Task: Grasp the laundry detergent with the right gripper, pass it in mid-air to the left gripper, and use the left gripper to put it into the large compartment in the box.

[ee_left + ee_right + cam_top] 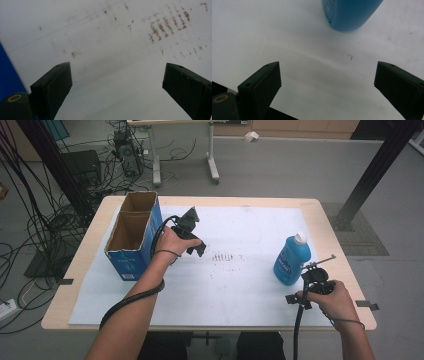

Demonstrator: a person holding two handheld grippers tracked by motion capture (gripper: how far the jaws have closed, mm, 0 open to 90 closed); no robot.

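A blue bottle point(291, 259) with a white cap stands upright on the white sheet point(240, 285) at the right; its base point(352, 13) shows at the top of the right gripper view. My right gripper point(309, 282) is held just in front of it, open point(328, 82), with nothing between its jaws. An open blue cardboard box point(134, 235) stands at the table's left. My left gripper point(192, 236) hovers just right of that box, open point(117, 85) over bare sheet, the box's blue wall point(7, 75) at its left.
Brown scuff marks point(222, 256) stain the sheet's middle point(167, 25). The wooden table edge point(345, 270) runs close to the right of the bottle. Cables, a black post and a white desk frame point(185, 155) stand on the floor beyond the table.
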